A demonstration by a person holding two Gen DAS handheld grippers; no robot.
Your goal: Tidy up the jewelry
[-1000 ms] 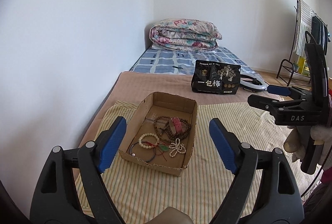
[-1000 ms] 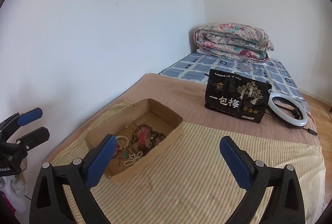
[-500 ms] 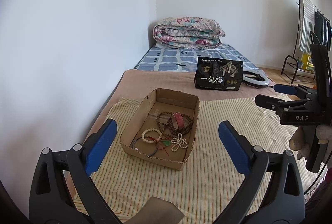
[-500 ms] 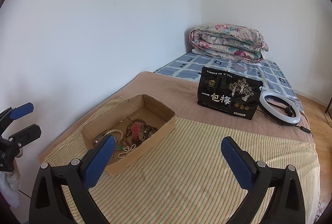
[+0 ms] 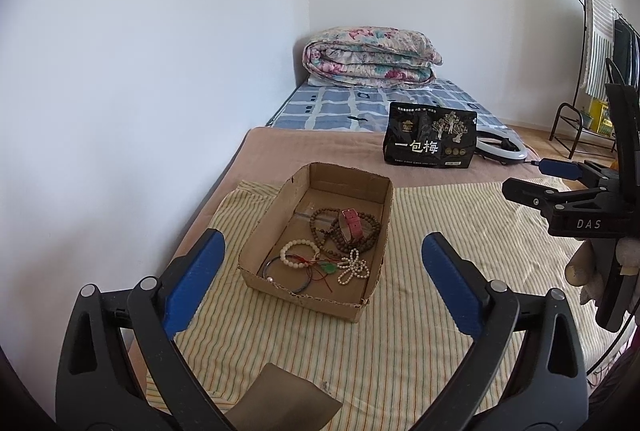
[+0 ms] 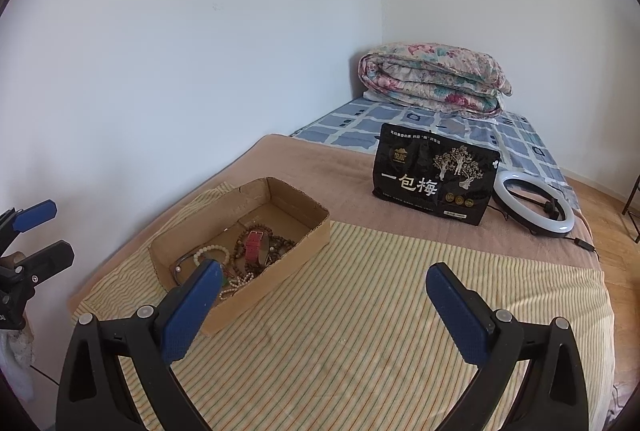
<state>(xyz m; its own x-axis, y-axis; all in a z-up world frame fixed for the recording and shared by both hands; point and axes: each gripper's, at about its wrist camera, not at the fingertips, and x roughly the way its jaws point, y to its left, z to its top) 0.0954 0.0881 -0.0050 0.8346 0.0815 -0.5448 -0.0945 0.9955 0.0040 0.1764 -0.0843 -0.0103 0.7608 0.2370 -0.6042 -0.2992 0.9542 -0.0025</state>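
Plainly, left tool (image 5: 322,263) and right tool (image 6: 324,297) both gape wide, empty, above the jewelry box (image 5: 362,305).

Both wrist views above bed, facing far wall, sharing cardboard box (image 5: 316,235) (image 6: 240,251)

Black bag (image 6: 434,178) beside ring light (image 6: 534,201)

A bedroom in a home. There's a bed (image 5: 360,107) w/ a blue check sheet by the far wall, a folded flowery quilt (image 5: 370,57) on it, and a rack of hanging clothes (image 5: 600,31) far right.
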